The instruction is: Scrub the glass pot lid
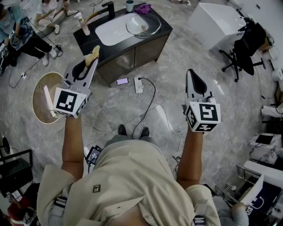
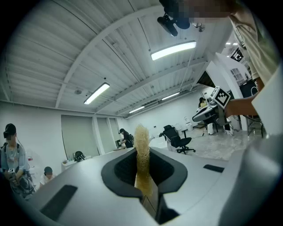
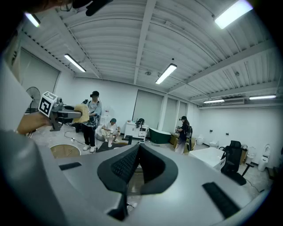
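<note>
The glass pot lid (image 1: pixel 144 24) lies at the right side of a white basin (image 1: pixel 114 32) in a dark counter (image 1: pixel 132 47), far ahead of both grippers. My left gripper (image 1: pixel 91 62) is shut on a tan loofah scrubber (image 1: pixel 94 52), held level in the air short of the counter. In the left gripper view the scrubber (image 2: pixel 142 148) stands upright, pinched between the jaws. My right gripper (image 1: pixel 191 71) is shut with nothing in it, out to the right above the floor. The right gripper view shows its jaws (image 3: pixel 138 152) together, and the left gripper (image 3: pixel 62 113) off to the left.
A pink bottle (image 1: pixel 84 27), a cup (image 1: pixel 129 5) and a purple cloth (image 1: pixel 142 8) stand on the counter. A round wooden stool (image 1: pixel 44 98) is under my left gripper. A power strip (image 1: pixel 138 84) and cables lie on the floor. A white tub (image 1: pixel 216 22) and an office chair (image 1: pixel 241 53) stand right.
</note>
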`<state>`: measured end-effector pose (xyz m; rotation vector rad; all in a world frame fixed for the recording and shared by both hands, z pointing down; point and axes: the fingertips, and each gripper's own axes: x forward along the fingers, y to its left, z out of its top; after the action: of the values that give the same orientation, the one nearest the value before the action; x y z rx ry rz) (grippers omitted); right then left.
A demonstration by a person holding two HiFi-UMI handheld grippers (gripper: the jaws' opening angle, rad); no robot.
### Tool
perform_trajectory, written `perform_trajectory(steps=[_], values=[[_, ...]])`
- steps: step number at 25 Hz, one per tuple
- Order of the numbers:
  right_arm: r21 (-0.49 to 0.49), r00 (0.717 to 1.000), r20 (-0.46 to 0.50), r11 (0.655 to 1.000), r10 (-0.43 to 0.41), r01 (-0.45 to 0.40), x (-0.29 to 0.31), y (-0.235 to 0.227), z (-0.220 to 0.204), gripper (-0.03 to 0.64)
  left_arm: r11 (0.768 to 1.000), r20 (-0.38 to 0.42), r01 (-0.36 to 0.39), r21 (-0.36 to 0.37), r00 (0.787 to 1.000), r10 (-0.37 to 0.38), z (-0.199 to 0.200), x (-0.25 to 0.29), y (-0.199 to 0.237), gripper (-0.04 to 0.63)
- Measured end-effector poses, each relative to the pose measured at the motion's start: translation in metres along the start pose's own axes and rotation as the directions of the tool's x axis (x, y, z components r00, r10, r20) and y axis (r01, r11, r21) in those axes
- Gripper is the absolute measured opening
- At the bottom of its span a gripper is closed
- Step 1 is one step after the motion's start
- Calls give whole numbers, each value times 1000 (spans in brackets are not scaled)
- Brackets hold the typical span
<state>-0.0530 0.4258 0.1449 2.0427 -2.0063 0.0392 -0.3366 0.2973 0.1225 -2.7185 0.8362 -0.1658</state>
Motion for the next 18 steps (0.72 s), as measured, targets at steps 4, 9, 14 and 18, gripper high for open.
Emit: perform_trajectory(steps=[4,9,14,18], values=[[3,1000,3,1000,1,-1,2,-9,-2,23,1000,-7,-1,0,1000,1,2,8,-5,48],[5,1000,3,1000,17,-17,2,-16,-6,23,1000,-10,-12,4,1000,12,6,14,-12,48],[1,999,4,999,32,-32,5,-23,-8,23,1000,-13,-19,4,1000,19,9,22,-21,48],[4,998,21,998,64,-64,11,-27,-9,26,1000,-20,-30,-4,999,30,9,34,-30,48]])
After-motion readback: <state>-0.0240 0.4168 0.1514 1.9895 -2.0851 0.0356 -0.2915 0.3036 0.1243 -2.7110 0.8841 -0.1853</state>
